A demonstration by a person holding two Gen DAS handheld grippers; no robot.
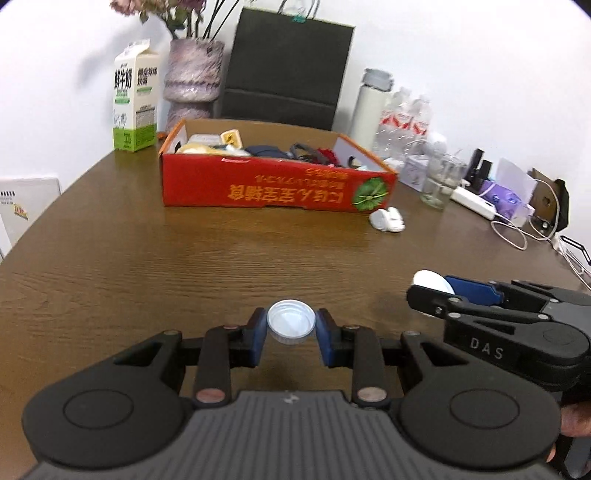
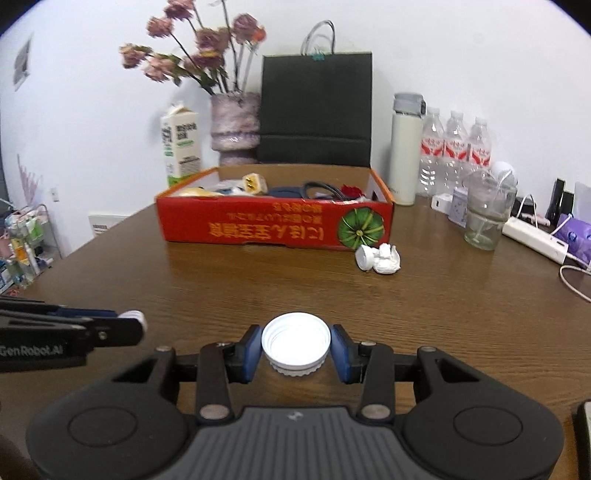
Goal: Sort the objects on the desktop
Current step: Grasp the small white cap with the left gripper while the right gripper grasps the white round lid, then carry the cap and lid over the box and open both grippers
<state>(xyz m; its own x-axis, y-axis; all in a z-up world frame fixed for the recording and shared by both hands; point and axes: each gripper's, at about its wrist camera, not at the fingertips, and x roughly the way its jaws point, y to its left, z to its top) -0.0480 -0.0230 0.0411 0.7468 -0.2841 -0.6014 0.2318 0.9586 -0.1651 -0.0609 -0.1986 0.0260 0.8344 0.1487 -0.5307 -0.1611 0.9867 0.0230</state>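
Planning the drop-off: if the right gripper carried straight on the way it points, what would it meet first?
Probably the red box's front wall; the bare table lies between, though depth is unclear.

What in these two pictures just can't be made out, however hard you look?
- Red box contents: both views, front wall hides most; the rest is blurred.
- White lump beside the box: too small and soft to identify.
- Milk carton print: blurred.
- Bouquet: left wrist view, top edge crops it.
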